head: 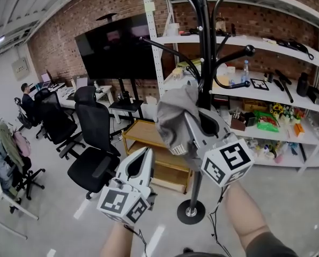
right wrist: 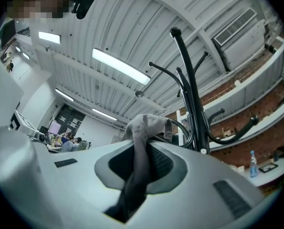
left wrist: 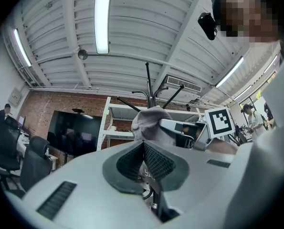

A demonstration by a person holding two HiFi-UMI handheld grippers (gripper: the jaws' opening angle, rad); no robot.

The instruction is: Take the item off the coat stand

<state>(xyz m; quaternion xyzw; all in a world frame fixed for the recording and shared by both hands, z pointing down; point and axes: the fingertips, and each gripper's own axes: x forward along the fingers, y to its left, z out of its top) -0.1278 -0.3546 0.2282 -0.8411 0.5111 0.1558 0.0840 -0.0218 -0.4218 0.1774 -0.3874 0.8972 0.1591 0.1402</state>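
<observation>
The grey cap (head: 172, 116) is hanging against the coat stand (head: 202, 47) beside a lower hook, and the right gripper (head: 190, 123) is pinching its fabric tight. The best move looks like lifting it clear of the hook's curl before pulling away. The left gripper (head: 146, 155) is waiting below, clenched and empty.

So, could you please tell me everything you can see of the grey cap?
The grey cap looks like soft, crumpled fabric. The right tongs are shut on a fold of it, holding it bunched close beside the pole of the black coat stand, near a lower hook; whether it touches the hook is unclear.
</observation>
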